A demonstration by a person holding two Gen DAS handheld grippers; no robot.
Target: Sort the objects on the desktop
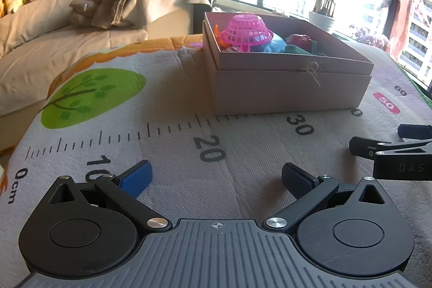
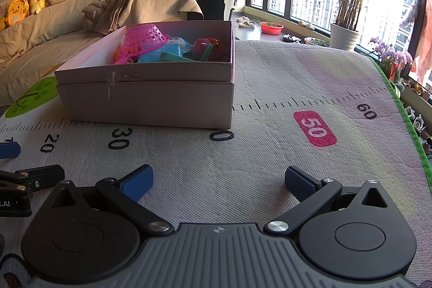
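Observation:
A cardboard box (image 1: 286, 88) stands on the ruler-printed mat (image 1: 167, 109), ahead of both grippers. It holds a pink mesh basket (image 1: 247, 27) turned upside down, a blue item (image 1: 272, 45), a red toy (image 1: 299, 39) and a green piece (image 1: 295, 49). The box (image 2: 151, 101) and basket (image 2: 144, 39) also show in the right wrist view. My left gripper (image 1: 216, 177) is open and empty, low over the mat near the 20 mark. My right gripper (image 2: 218, 180) is open and empty, near the 40 mark. Each gripper shows at the edge of the other's view.
A sofa (image 2: 54, 29) with a heaped jacket and plush toys lies behind the mat on the left. A window ledge with a potted plant (image 2: 345, 34) and a red bowl (image 2: 271, 27) runs at the back right. The mat's green edge (image 2: 405, 112) is at right.

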